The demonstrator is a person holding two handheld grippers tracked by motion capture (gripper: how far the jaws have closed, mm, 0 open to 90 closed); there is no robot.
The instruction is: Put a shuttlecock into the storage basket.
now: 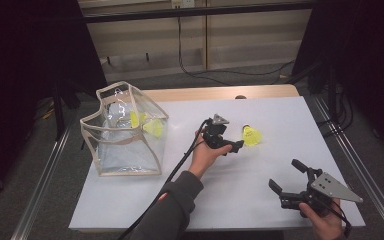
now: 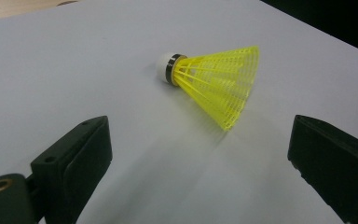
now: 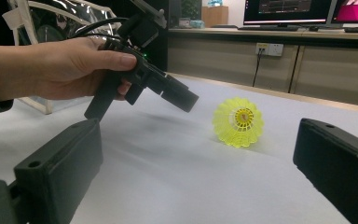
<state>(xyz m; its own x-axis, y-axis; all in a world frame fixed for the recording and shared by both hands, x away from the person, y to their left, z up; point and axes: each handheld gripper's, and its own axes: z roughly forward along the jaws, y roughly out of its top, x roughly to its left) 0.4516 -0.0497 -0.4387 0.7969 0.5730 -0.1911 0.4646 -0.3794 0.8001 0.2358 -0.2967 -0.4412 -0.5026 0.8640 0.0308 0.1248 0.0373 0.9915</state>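
Jaws on the left hand-held gripper [image 1: 236, 145] are spread wide, just short of the yellow plastic mesh shuttlecock [image 1: 252, 136] lying mid white desk [image 1: 280, 115], well clear of edges. Right hand-held gripper [image 1: 286, 177] gapes too.

A yellow plastic shuttlecock [image 2: 213, 83] lies on its side on the white table [image 2: 65, 65], its white cork tip pointing to the upper left and its mesh skirt flaring toward the lower right. The left gripper [image 2: 200, 163] sits low in front of it with its two black jaws spread wide apart, one at each lower corner. Bare table lies between them, and neither jaw touches the shuttlecock.
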